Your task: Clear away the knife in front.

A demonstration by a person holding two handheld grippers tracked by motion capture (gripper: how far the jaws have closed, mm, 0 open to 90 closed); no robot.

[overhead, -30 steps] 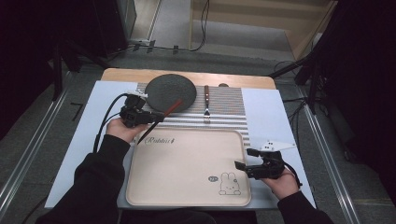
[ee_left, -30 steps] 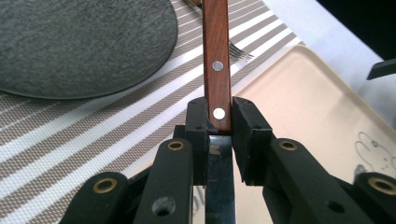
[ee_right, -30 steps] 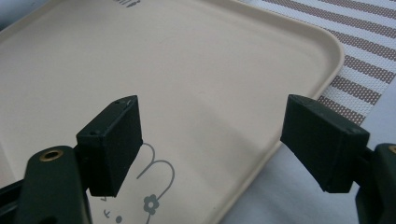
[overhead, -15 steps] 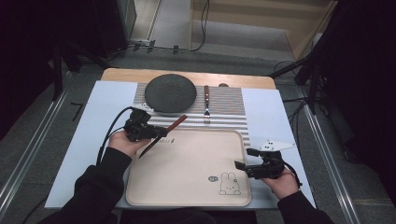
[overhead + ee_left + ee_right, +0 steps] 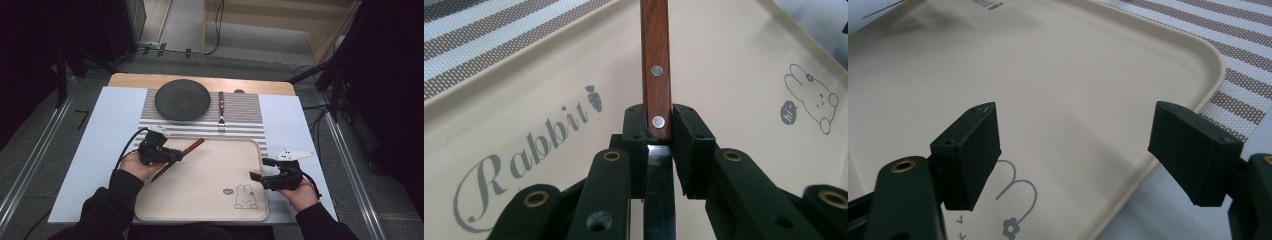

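From my high view the knife (image 5: pixel 181 154) shows me its wooden handle, but its blade is mostly lost behind the left gripper (image 5: pixel 172 156) and the hand under it. In the left gripper view the handle runs off the top edge and the blade drops out of sight between the jaw arms. The small dark thing (image 5: pixel 239 91) beyond the fork (image 5: pixel 221 108) is too tiny for me to identify.

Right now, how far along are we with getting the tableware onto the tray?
Nothing lies on the beige tray yet. The left gripper is shut on the wooden-handled knife and holds it over the tray's left part. The dark plate and fork lie on the striped mat. The right gripper waits open at the tray's right edge.
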